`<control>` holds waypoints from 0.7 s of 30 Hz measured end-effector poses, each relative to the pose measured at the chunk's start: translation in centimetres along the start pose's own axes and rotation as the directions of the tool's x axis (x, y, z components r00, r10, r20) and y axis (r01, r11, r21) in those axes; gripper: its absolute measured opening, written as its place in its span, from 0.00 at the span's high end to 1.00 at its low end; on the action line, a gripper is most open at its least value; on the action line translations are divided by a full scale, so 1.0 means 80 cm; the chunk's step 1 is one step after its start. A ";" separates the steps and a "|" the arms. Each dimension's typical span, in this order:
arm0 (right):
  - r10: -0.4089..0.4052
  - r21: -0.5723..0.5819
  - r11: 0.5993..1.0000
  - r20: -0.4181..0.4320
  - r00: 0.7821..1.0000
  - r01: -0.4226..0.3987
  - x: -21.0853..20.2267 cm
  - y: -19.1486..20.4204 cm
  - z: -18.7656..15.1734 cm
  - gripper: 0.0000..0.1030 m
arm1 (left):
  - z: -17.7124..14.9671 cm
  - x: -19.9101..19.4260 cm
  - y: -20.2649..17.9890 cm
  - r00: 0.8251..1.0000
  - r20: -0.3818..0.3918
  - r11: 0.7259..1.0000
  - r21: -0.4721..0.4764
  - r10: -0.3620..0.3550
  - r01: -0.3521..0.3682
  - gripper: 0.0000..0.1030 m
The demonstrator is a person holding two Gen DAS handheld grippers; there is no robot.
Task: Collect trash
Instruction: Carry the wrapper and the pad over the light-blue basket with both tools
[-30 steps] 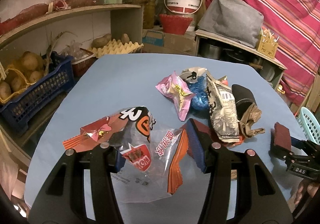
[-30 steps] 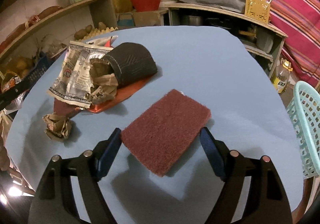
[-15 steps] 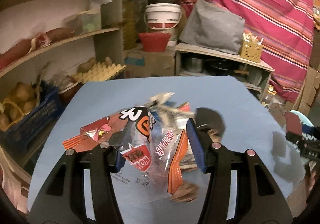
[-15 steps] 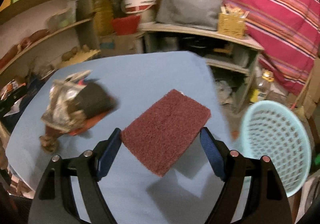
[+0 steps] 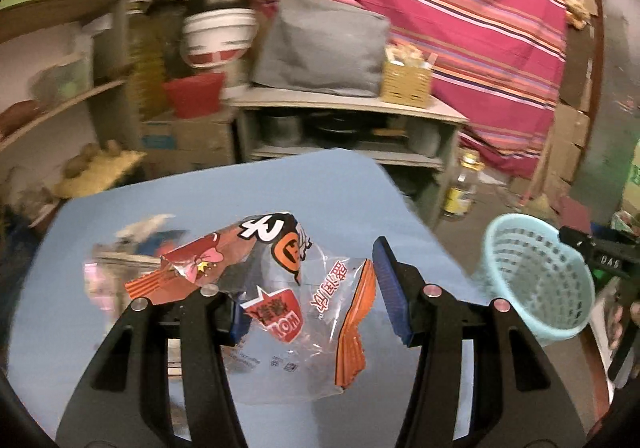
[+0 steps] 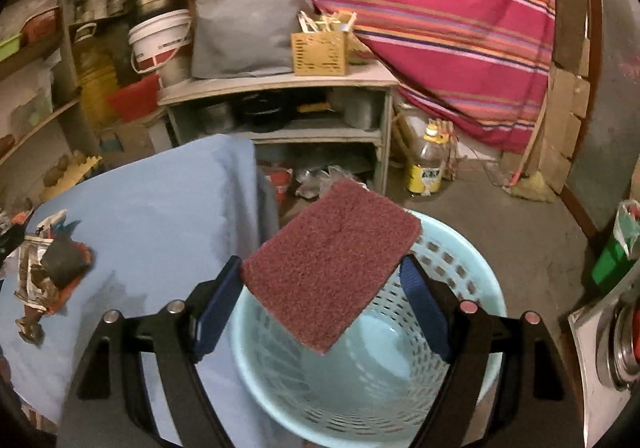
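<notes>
Right tongs (image 6: 320,302) (gripping pad (image 6: 332,268)) above basket (image 6: 472,328)

Trash pile (image 5: 132,248) blurred, basket (image 6: 360,388) floor partly hidden behind scouring pad (image 6: 332,268)

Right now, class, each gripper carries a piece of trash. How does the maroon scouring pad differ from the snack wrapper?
The scouring pad is flat, rectangular, opaque and plain maroon; the snack wrapper is crumpled, partly see-through plastic with orange and red print. The pad hangs over the light blue basket in the right gripper; the wrapper, in the left gripper, is over the blue table. Both are clamped between blue pads.
</notes>
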State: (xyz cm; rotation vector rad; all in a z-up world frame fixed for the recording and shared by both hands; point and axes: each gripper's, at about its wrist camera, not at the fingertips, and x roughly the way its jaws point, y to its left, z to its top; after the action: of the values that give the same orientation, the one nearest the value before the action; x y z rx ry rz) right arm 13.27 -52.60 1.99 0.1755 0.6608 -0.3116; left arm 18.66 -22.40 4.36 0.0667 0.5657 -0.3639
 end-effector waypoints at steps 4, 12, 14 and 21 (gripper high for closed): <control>-0.002 0.013 1.000 -0.012 1.000 0.002 0.009 -0.028 -0.011 0.24 | 0.000 0.035 -0.059 0.997 -0.022 0.997 0.025 -0.069 0.070 0.49; -0.042 0.060 0.997 -0.060 0.997 0.045 0.022 -0.090 -0.034 0.24 | -0.008 0.073 -0.158 0.978 -0.041 0.977 0.059 -0.203 0.205 0.49; -0.060 0.091 0.994 -0.064 0.996 0.066 0.022 -0.110 -0.038 0.24 | -0.009 0.078 -0.177 0.973 -0.048 0.971 0.069 -0.225 0.228 0.49; -0.072 0.145 0.986 -0.069 0.995 0.081 0.026 -0.142 -0.044 0.24 | 0.001 0.094 -0.245 0.953 -0.058 0.947 0.110 -0.297 0.302 0.49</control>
State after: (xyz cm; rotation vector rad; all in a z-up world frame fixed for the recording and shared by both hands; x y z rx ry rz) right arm 8.93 -62.80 -2.75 0.3035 0.7087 -0.4309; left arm 17.58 -43.14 1.16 0.1022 0.5955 -0.6945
